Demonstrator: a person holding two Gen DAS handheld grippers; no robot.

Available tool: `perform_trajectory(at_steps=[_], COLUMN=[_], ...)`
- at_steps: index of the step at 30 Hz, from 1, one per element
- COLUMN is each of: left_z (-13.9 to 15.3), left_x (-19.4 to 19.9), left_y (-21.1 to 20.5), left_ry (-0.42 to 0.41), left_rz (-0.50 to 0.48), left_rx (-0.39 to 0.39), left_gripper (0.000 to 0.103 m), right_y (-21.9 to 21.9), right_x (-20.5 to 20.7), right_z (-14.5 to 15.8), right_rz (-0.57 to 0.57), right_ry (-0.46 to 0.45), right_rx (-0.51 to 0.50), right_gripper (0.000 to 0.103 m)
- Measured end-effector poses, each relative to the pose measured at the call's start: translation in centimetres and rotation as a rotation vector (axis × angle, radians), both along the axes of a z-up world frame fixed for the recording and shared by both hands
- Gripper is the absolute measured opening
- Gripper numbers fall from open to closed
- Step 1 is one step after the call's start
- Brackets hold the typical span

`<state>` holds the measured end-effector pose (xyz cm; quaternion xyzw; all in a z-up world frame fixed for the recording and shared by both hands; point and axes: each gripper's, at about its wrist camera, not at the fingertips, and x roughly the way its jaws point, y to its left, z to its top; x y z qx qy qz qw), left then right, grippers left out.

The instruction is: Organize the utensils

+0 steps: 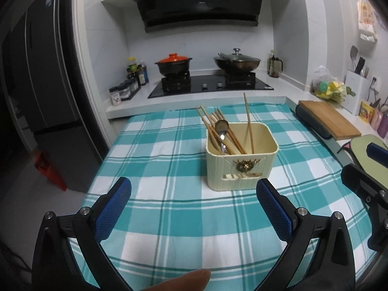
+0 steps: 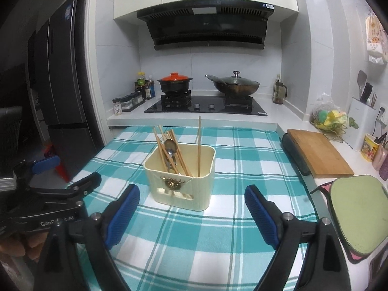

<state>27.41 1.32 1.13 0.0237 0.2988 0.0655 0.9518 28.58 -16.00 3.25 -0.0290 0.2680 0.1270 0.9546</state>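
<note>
Cream holder [image 1: 241, 167] on checked bench [image 1: 155, 160]: chopsticks [image 1: 224, 131], one spoon [image 1: 222, 128]. Left tool [image 1: 194, 206], right tool [image 2: 191, 208]: both spread apart, empty.

We count one cream holder [image 1: 241, 167] at twelve o'clock, one metal spoon [image 1: 221, 128] inside it, two pots on the stove: one orange-lidded [image 1: 173, 64], one wok [image 1: 236, 61]. The chopsticks [image 1: 248, 123] overlap; their number we cannot tell.
</note>
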Motion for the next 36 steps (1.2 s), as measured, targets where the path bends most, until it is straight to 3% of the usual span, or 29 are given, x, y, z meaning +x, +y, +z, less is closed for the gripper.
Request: perform_trajectory(at_steps=[12, 36], left_z=[1.4, 1.5], left_x=[-4.8, -5.8], left_y=[-0.1, -0.2], left_ry=[-0.028, -0.004], left_rz=[-0.010, -0.013], left_rx=[-0.029, -0.068], left_gripper=[0.102, 0.103], right_y=[0.7, 1.1], right_x=[-4.3, -7.1], right_z=[0.2, 1.4], right_rz=[0.000, -0.048], right_ry=[0.006, -0.008], right_rx=[-0.003, -0.039], right_gripper=[0.091, 0.091])
